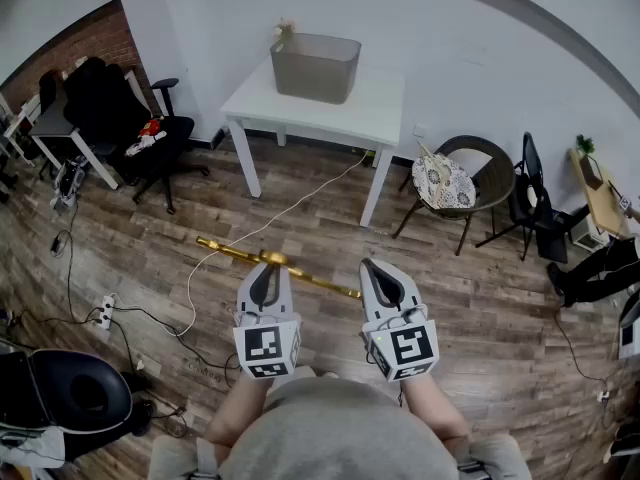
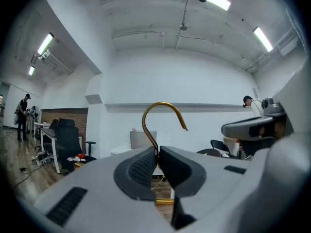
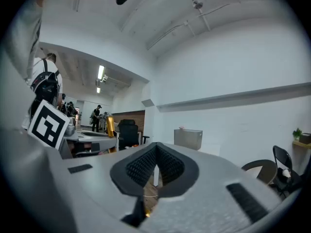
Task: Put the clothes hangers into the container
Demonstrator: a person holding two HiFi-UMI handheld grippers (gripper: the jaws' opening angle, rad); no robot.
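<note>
Only one hanger (image 1: 228,251), part-hidden

Left gripper (image 1: 266,270) is covering the hanger's middle, its fingers (image 2: 141,166) pinching the hook stem. Right gripper (image 1: 378,268) is pressing its fingers (image 3: 141,166) together, empty. One grey container (image 1: 315,68) is sitting on the table (image 1: 375,108) ahead.

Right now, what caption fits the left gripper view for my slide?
Left gripper shut on a gold hanger at its neck, hook upright, gray container on the white table ahead.

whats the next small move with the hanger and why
Probably carry it forward toward the white table. The left hand-held gripper is already shut on the gold hanger at the base of its hook, and the grey container sits on that table, well ahead of the hanger.
</note>
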